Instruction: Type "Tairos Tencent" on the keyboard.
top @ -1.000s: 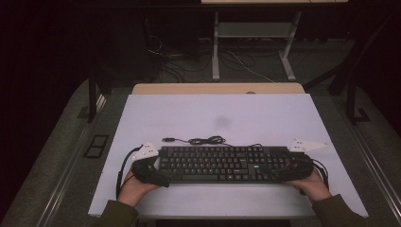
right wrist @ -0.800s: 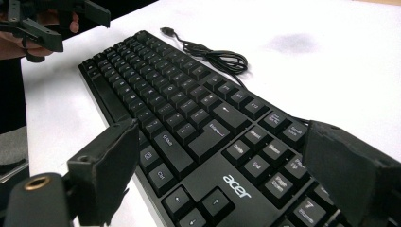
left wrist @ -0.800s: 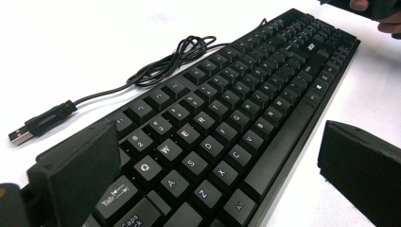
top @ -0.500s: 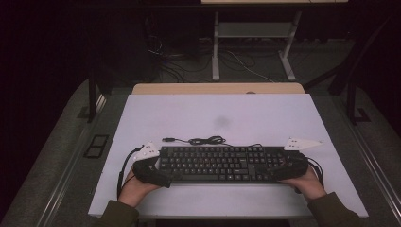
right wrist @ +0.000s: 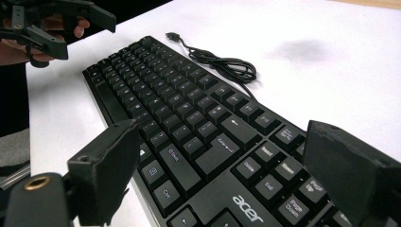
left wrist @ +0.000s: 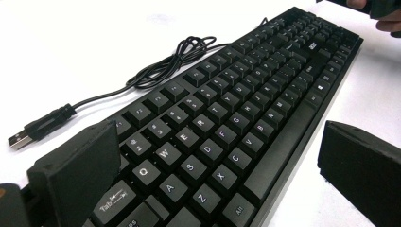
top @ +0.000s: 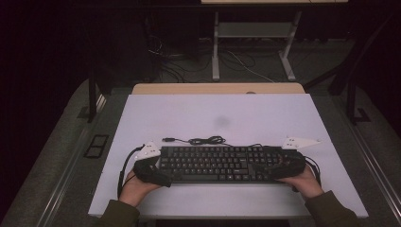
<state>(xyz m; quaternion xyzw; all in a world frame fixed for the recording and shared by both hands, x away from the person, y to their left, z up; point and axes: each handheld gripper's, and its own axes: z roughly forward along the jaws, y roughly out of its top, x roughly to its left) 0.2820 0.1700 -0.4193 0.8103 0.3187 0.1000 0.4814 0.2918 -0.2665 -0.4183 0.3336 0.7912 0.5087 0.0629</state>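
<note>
While the flat black plastic keyboard [top: 218, 163] lies lengthwise along the near edge of the pale lavender tabletop [top: 217, 118], I bracket it from both ends with my two grippers. At the left end, my left gripper [top: 150, 171] sits at the keyboard's short side, its jaws spread wide: in the left gripper view one black jaw stands over the Tab corner and the other stands off the front edge above bare table, and whether either one touches the keyboard [left wrist: 227, 127] I cannot tell. My left hand [top: 135, 188] wraps the gripper's body from below, its black cable looping on the tabletop beside it. Behind the keyboard, near its middle, its thin black cord [top: 204, 140] lies in a loose coil, ending in a USB plug [left wrist: 16, 138] that rests on the table, connected to nothing. At the right end, my right gripper [top: 283, 165] is likewise parted, one jaw over the front corner by the Ctrl key and the other over the rear corner of the navigation keys; nothing is clamped between them. My right hand [top: 306, 183] holds it from below. Beyond the lavender top, a strip of light wooden table [top: 217, 88] shows at the far edge.
</note>
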